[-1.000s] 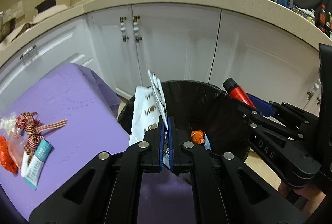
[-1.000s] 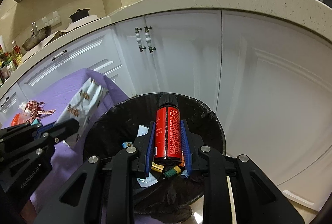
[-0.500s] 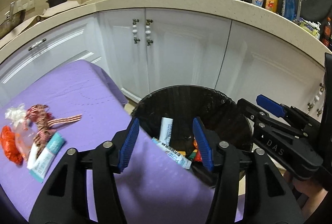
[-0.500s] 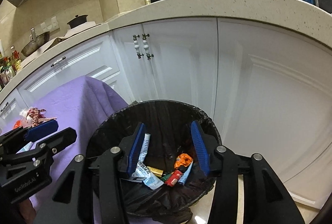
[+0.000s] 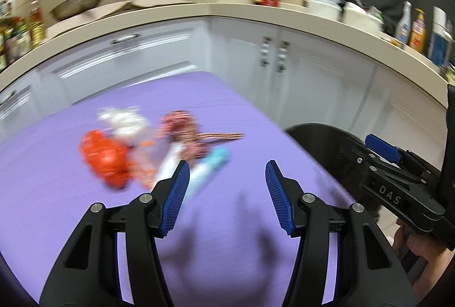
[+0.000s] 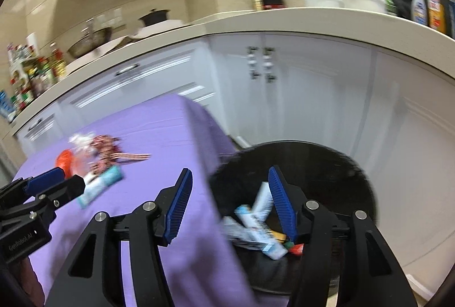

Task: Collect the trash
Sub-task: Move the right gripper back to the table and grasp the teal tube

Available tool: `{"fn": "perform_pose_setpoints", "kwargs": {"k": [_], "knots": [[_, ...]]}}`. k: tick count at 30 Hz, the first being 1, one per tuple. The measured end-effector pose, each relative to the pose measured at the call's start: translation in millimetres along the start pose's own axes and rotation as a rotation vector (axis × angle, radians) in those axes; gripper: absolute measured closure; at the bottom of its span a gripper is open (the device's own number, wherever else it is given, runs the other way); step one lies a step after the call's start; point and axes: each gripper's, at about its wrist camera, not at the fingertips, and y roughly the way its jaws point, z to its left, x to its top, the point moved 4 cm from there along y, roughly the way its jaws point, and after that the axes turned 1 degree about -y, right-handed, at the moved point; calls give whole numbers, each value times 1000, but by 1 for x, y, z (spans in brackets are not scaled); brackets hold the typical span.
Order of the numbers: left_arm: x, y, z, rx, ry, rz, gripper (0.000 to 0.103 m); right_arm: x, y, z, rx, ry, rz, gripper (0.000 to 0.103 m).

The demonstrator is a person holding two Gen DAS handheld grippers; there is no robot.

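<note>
In the black trash bin (image 6: pixel 355 182) some boxes and wrappers already lay. On the purple tablecloth (image 5: pixel 227 221) a small trash pile (image 5: pixel 142 147) still waited. The left gripper (image 5: pixel 226 187) and right gripper (image 6: pixel 230 199) were wide apart, holding nothing.

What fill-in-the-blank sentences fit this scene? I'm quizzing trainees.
1. The cloth on the table is ____.
2. Both the left gripper and right gripper have their jaws ____.
3. The leftover trash pile lies on the ____.
4. The black bin stands in front of white ____ doors.

Answers: purple; open; cloth; cabinet
</note>
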Motion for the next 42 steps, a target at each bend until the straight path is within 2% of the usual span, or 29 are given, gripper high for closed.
{"fn": "perform_pose_setpoints", "kwargs": {"k": [7, 15, 23, 29, 36, 39, 42], "knots": [[-13, -23, 75, 129, -66, -8, 49, -3, 11, 68, 88, -85, 34, 47], [-30, -40, 140, 214, -129, -2, 49, -11, 26, 128, 133, -158, 93, 44], [-45, -45, 178, 225, -188, 15, 49, -24, 46, 167, 113, -228, 183, 41], [-49, -40, 188, 198, -213, 25, 49, -30, 55, 168, 68, -243, 245, 40], [-51, -35, 185, 161, -214, 29, 48, -31, 49, 137, -9, -195, 244, 40], [-50, -33, 181, 152, -211, 29, 42, -29, 47, 126, -25, -161, 243, 40], [-49, -32, 176, 140, -209, 28, 42, -27, 47, 123, -31, -151, 238, 40]]}}
